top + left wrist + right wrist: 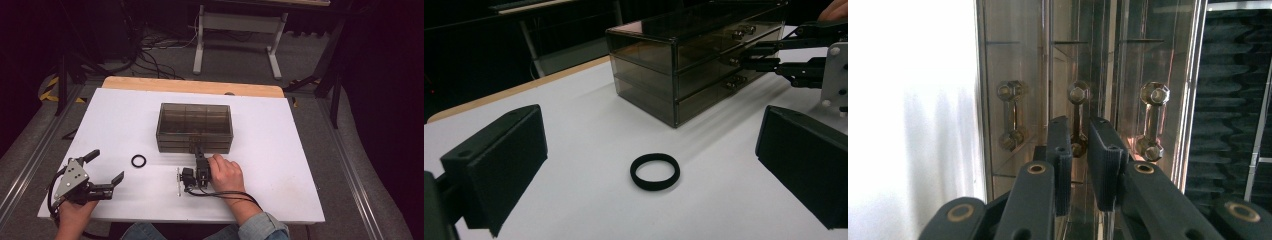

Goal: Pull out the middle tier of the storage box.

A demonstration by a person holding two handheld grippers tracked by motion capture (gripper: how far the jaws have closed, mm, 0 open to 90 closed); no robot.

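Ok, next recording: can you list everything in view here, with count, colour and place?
drawer box: one, smoky clear plastic, three stacked drawers, table centre.
drawer handles: three, metallic, on the drawer fronts.
ring: one, black, flat on the table left of the box front.
table: one, white top, wooden far edge.
desk frame: one, white, on the floor behind.
left gripper: black, open, near the table's left front corner.
right gripper: black, shut on the middle handle.

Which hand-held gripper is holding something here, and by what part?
The right hand-held gripper is shut on the middle drawer's metal handle of the smoky drawer box. The left hand-held gripper is open, holding nothing.
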